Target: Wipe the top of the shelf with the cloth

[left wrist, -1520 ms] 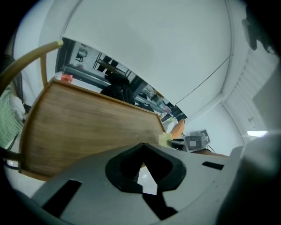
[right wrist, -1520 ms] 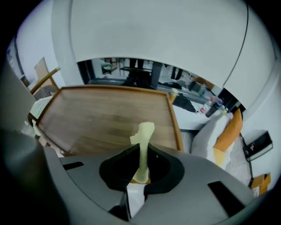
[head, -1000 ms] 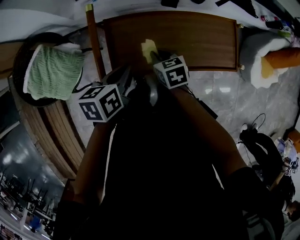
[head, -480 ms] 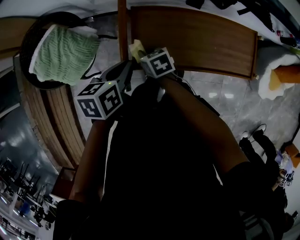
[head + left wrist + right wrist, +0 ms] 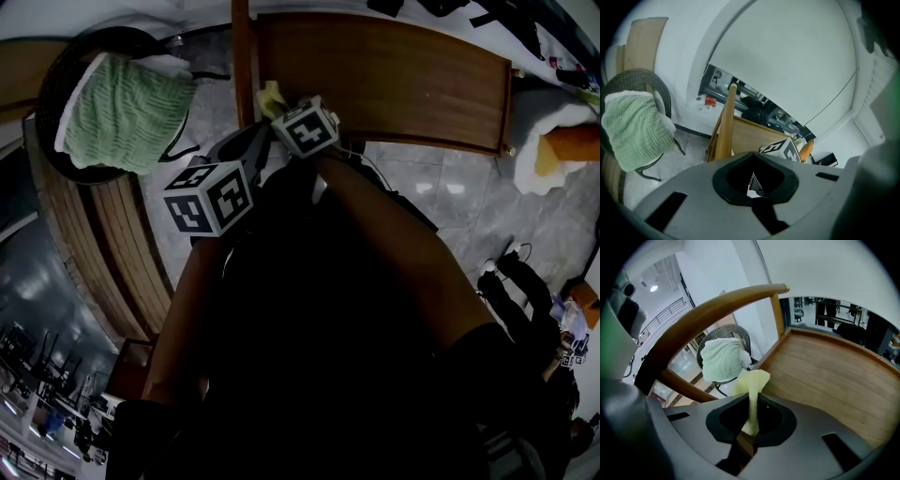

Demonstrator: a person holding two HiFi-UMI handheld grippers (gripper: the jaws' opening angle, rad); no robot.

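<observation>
The wooden shelf top lies ahead of me, its planks also filling the right gripper view. My right gripper is at the shelf's near left corner, beside the upright post. It is shut on a pale yellow cloth, whose bunched end sticks up past the jaws. My left gripper hangs just left of and behind the right one, off the shelf. Its jaws are shut with nothing between them.
A green knitted towel is draped over a dark round chair to the left. A curved wooden rail arches over the shelf's left end. Slatted wood runs along the left, and grey tiled floor lies beyond.
My right gripper has carried the cloth leftward along the shelf's near edge to the corner post. The left gripper stayed close beside it.
</observation>
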